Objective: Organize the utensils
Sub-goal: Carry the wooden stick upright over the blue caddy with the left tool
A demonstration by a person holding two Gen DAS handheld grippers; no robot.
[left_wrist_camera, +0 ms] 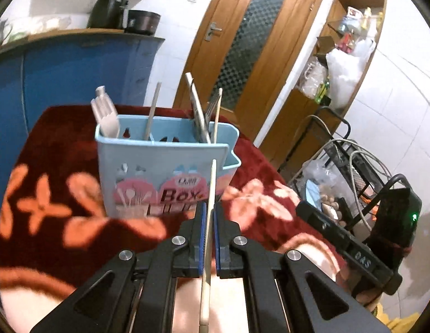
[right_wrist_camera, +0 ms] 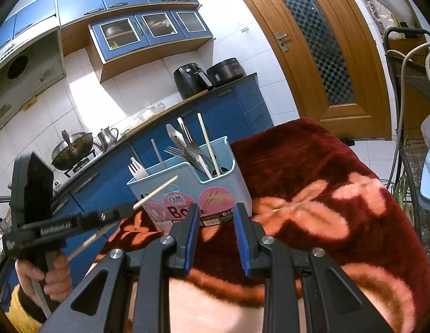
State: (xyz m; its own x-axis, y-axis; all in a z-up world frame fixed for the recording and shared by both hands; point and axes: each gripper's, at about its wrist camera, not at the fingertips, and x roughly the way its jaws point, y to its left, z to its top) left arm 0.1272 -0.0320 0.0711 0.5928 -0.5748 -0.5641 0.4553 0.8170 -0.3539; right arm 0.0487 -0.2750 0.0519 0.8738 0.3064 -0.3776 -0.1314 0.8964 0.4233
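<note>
A light-blue utensil box (left_wrist_camera: 165, 177) (right_wrist_camera: 187, 191) stands on the red flowered cloth (left_wrist_camera: 62, 194). It holds a white plastic fork (left_wrist_camera: 108, 116) (right_wrist_camera: 137, 169), chopsticks and metal cutlery (right_wrist_camera: 187, 147). My left gripper (left_wrist_camera: 210, 211) is shut on a pale wooden chopstick (left_wrist_camera: 210, 199), which points up toward the box front. In the right wrist view that left gripper (right_wrist_camera: 123, 211) hovers left of the box with the chopstick (right_wrist_camera: 156, 191) slanting through it. My right gripper (right_wrist_camera: 216, 213) stands open over the cloth, just before the box, with nothing between its fingers.
Blue kitchen cabinets (right_wrist_camera: 237, 111) with an air fryer (right_wrist_camera: 191, 79) and a cooker stand behind the table. A wooden door (left_wrist_camera: 242, 41) is at the back. A black wire cart (left_wrist_camera: 351, 166) with cables and bags stands right of the table. A hand (right_wrist_camera: 48, 274) holds the left gripper's handle.
</note>
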